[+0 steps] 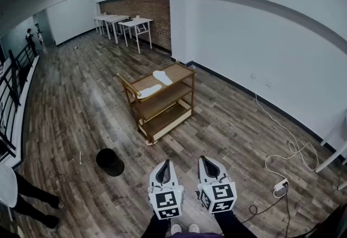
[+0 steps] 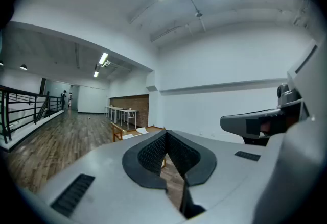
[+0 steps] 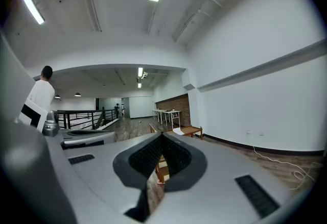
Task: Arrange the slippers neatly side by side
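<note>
View down a large room with a wood floor (image 1: 70,107) and white walls. At the bottom edge, two grey hand-held tools point forward side by side, just apart. The left tool (image 1: 166,163) is closed, its dark ridged pads meeting at the tips with nothing between them. The right tool (image 1: 202,159) is closed and empty in the same way.

Well ahead of them stands a three-tier wooden cart (image 1: 178,72). Two white slippers lie on its top shelf, apart and at different angles. One slipper (image 1: 162,77) is near the far right corner. The other slipper (image 1: 149,91) is at the near left edge.

A round black object (image 1: 110,161), perhaps a bucket or stool, sits on the floor left of the tools. A white cable (image 1: 287,147) trails along the floor at right. A person's dark-trousered legs (image 1: 32,194) show at the lower left edge.
</note>
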Tool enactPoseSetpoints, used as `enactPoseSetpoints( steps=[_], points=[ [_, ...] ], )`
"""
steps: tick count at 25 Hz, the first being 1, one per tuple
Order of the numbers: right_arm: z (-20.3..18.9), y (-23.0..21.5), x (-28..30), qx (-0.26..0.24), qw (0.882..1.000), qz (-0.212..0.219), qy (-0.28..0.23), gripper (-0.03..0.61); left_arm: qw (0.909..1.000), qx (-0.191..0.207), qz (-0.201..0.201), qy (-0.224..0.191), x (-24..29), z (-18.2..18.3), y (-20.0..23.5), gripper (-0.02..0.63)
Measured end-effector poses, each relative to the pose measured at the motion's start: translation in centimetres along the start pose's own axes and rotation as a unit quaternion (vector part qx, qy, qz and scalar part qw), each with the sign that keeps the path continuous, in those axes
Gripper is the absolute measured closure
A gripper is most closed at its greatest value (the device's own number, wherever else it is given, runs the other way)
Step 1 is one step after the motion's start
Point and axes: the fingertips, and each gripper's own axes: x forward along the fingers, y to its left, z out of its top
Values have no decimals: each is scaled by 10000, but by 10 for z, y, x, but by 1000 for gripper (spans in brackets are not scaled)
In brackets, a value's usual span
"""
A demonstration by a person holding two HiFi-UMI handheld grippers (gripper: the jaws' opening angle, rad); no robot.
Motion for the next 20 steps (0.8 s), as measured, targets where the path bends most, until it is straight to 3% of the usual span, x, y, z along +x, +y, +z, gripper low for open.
enactPoseSetpoints(
  steps=[20],
  points=[
    [-1,5,-6,23,10000,27,-63,580,10000,-23,72,30,-11,-4,3,614]
  ],
)
